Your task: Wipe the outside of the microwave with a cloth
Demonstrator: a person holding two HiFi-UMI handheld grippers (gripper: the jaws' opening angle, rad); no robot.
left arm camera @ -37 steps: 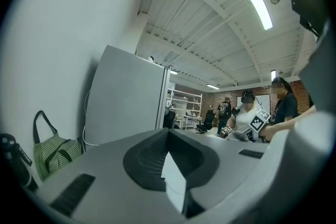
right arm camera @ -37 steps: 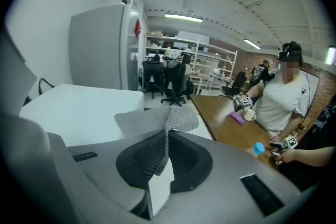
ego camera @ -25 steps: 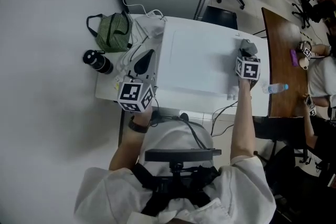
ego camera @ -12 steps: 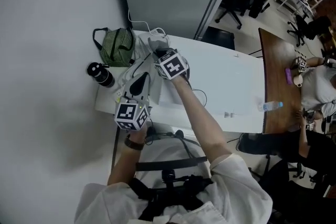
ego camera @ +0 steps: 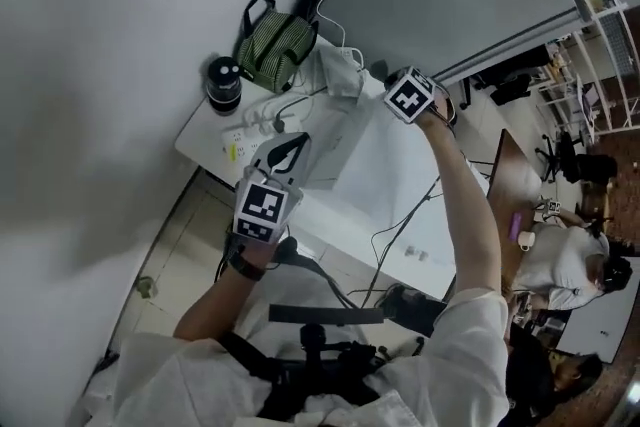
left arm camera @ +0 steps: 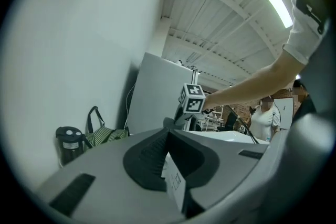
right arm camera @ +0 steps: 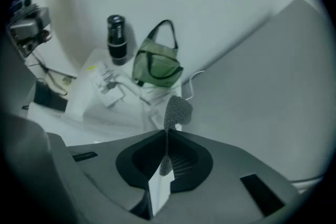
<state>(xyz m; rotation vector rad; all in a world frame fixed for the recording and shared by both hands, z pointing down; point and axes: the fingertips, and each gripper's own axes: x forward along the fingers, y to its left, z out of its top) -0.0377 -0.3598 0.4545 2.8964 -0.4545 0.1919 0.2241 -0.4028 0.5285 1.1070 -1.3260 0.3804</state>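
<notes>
A white wall and a grey partition stand behind a white table [ego camera: 203, 141] pushed into the corner. On the table sits the white microwave [ego camera: 385, 165]. At its far left end are a green striped bag [ego camera: 275, 50], a black flask [ego camera: 223, 85] and a tangle of white cables [ego camera: 262, 120].

The right gripper [right arm camera: 167, 134] reaches out over the far left corner of the microwave. Its jaws are clamped on a grey mesh cloth [right arm camera: 177, 110], and a fold of the cloth sticks up past the tips. Whether the cloth touches the microwave cannot be told.

The left gripper [left arm camera: 168, 132] is held near the front left edge of the microwave, with its jaws pressed together and nothing between them. Its view shows the right gripper's marker cube [left arm camera: 192, 98] ahead, with the bag and the flask off to the left.
</notes>
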